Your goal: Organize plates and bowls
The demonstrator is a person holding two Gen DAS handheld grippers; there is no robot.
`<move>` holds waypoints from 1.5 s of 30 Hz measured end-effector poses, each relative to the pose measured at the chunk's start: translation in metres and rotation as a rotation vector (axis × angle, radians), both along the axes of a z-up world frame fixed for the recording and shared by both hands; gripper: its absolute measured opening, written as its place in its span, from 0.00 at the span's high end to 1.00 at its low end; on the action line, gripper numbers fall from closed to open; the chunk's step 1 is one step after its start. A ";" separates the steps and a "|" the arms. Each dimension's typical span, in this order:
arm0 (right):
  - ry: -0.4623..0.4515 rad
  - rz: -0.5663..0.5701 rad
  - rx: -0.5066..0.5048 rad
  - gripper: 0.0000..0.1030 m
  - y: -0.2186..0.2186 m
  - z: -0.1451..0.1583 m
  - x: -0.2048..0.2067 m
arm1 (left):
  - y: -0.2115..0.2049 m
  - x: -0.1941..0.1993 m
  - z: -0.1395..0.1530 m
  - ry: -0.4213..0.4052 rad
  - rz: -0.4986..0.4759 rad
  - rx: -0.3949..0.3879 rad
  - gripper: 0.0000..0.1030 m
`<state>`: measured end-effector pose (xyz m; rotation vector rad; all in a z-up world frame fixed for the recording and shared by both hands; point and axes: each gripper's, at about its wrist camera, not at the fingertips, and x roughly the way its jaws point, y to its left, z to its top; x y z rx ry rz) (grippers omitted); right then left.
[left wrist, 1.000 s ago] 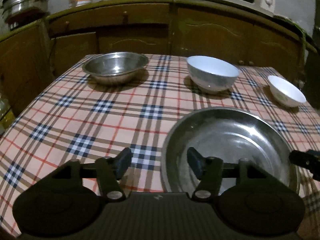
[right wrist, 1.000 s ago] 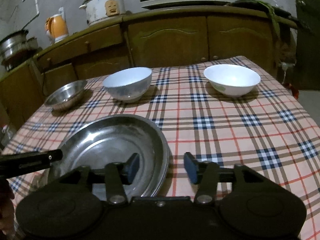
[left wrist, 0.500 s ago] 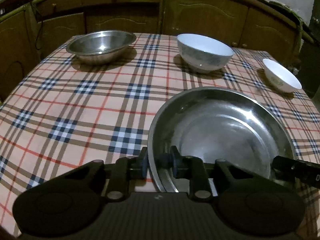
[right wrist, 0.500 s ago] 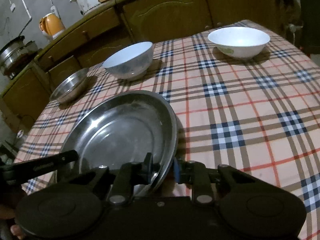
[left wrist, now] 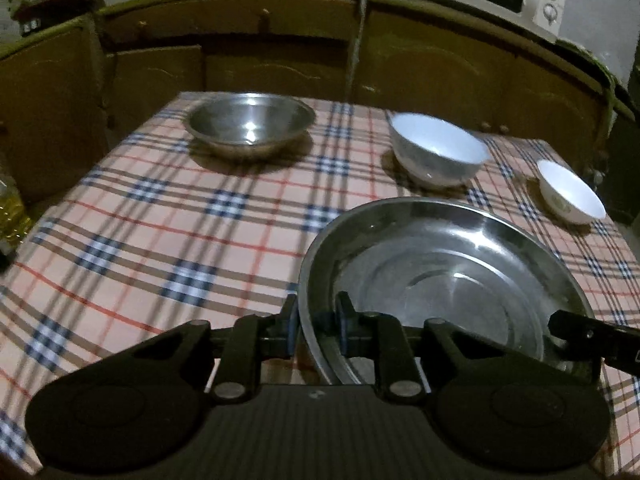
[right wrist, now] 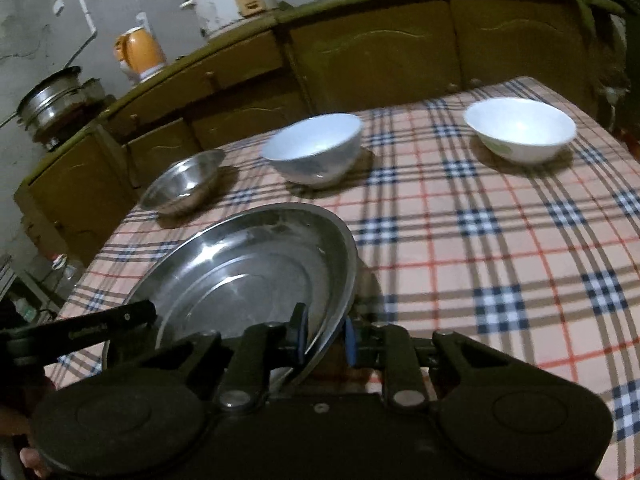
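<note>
One plaid tablecloth [left wrist: 168,216], wooden cabinets [left wrist: 280,52]

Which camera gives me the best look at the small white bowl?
The right wrist view: the small white bowl sits large and unblocked, its green mark visible. In the left wrist view it is smaller, pushed toward the right edge.

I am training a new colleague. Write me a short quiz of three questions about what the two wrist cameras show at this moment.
1. True or false: both grippers clamp the rim of the large round steel plate.
2. How many white bowls stand on the checked tablecloth?
3. Which bowl stands farthest left: A steel bowl, B large white bowl, C small white bowl?

Key: 1 true: left gripper, right gripper. 2 two. 3 A.
</note>
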<state>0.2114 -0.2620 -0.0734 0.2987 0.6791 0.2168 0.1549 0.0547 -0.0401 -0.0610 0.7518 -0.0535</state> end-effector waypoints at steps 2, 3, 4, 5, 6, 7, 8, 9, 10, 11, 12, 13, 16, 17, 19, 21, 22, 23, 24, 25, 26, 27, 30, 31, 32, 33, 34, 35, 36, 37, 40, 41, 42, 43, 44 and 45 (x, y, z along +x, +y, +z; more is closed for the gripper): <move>-0.006 0.019 0.000 0.76 0.010 0.003 0.001 | 0.008 -0.002 0.005 -0.015 0.014 0.008 0.81; -0.007 0.027 -0.001 0.76 0.015 0.005 0.002 | 0.012 -0.002 0.008 -0.021 0.021 0.013 0.81; -0.009 0.038 -0.004 0.76 0.021 0.006 0.003 | 0.017 -0.003 0.009 -0.027 0.030 0.017 0.81; -0.011 0.051 -0.009 0.76 0.028 0.006 0.004 | 0.022 -0.003 0.011 -0.030 0.041 0.020 0.81; -0.012 0.062 -0.013 0.75 0.035 0.007 0.005 | 0.027 -0.003 0.012 -0.032 0.051 0.022 0.81; -0.013 0.074 -0.016 0.75 0.042 0.007 0.005 | 0.034 -0.003 0.012 -0.033 0.064 0.023 0.81; -0.013 0.087 -0.020 0.75 0.050 0.008 0.007 | 0.039 -0.003 0.013 -0.034 0.074 0.024 0.81; -0.013 0.097 -0.023 0.75 0.056 0.008 0.008 | 0.045 -0.004 0.013 -0.033 0.085 0.025 0.81; -0.014 0.110 -0.029 0.75 0.064 0.009 0.009 | 0.051 -0.004 0.013 -0.033 0.095 0.025 0.81; -0.017 0.123 -0.033 0.75 0.072 0.009 0.011 | 0.058 -0.004 0.013 -0.033 0.107 0.026 0.81; -0.017 0.133 -0.037 0.75 0.078 0.010 0.011 | 0.065 -0.005 0.014 -0.033 0.118 0.026 0.81; -0.018 0.146 -0.042 0.75 0.086 0.010 0.012 | 0.072 -0.006 0.014 -0.033 0.129 0.027 0.81; -0.019 0.182 -0.062 0.74 0.110 0.009 0.016 | 0.090 -0.004 0.013 -0.029 0.160 0.031 0.81; -0.021 0.190 -0.066 0.74 0.118 0.009 0.017 | 0.096 -0.003 0.013 -0.027 0.168 0.032 0.81; -0.020 0.203 -0.071 0.74 0.130 0.007 0.019 | 0.106 -0.001 0.011 -0.024 0.181 0.035 0.81; -0.020 0.213 -0.072 0.74 0.141 0.006 0.022 | 0.116 0.002 0.010 -0.019 0.190 0.038 0.81; -0.020 0.218 -0.074 0.74 0.146 0.006 0.023 | 0.120 0.004 0.009 -0.016 0.195 0.037 0.81; -0.020 0.223 -0.077 0.74 0.151 0.005 0.024 | 0.124 0.005 0.008 -0.015 0.199 0.038 0.81; -0.019 0.227 -0.081 0.73 0.156 0.005 0.025 | 0.127 0.007 0.007 -0.013 0.201 0.039 0.81; -0.019 0.229 -0.085 0.73 0.160 0.004 0.026 | 0.130 0.008 0.006 -0.011 0.204 0.040 0.80; -0.019 0.231 -0.090 0.73 0.164 0.002 0.027 | 0.134 0.010 0.005 -0.008 0.207 0.039 0.80; -0.020 0.233 -0.093 0.73 0.168 0.001 0.028 | 0.137 0.010 0.004 -0.008 0.208 0.038 0.80; -0.019 0.240 -0.101 0.73 0.177 -0.002 0.030 | 0.146 0.012 0.001 -0.004 0.213 0.032 0.80; -0.016 0.243 -0.100 0.72 0.179 -0.003 0.030 | 0.148 0.014 0.000 -0.002 0.215 0.031 0.80; -0.013 0.244 -0.100 0.72 0.181 -0.003 0.031 | 0.150 0.015 -0.001 0.001 0.217 0.031 0.80; -0.011 0.244 -0.101 0.72 0.182 -0.004 0.032 | 0.151 0.016 -0.003 0.004 0.217 0.030 0.80; -0.010 0.243 -0.103 0.72 0.184 -0.005 0.033 | 0.152 0.018 -0.004 0.007 0.217 0.029 0.80; -0.009 0.242 -0.105 0.72 0.184 -0.006 0.033 | 0.152 0.019 -0.005 0.008 0.214 0.028 0.80; -0.008 0.239 -0.106 0.72 0.185 -0.007 0.034 | 0.153 0.020 -0.006 0.008 0.211 0.027 0.80; -0.007 0.236 -0.106 0.72 0.186 -0.008 0.034 | 0.153 0.021 -0.008 0.009 0.208 0.026 0.80; -0.003 0.227 -0.104 0.72 0.185 -0.011 0.035 | 0.153 0.025 -0.010 0.010 0.198 0.029 0.80; -0.003 0.223 -0.104 0.72 0.185 -0.012 0.035 | 0.152 0.026 -0.011 0.009 0.195 0.029 0.80; -0.001 0.220 -0.105 0.71 0.185 -0.013 0.036 | 0.152 0.027 -0.011 0.009 0.192 0.029 0.80; 0.000 0.217 -0.106 0.71 0.185 -0.014 0.036 | 0.151 0.029 -0.012 0.008 0.189 0.029 0.80; 0.002 0.214 -0.105 0.71 0.185 -0.015 0.037 | 0.151 0.030 -0.013 0.009 0.188 0.030 0.80; 0.003 0.213 -0.104 0.71 0.185 -0.016 0.037 | 0.150 0.031 -0.014 0.009 0.187 0.031 0.80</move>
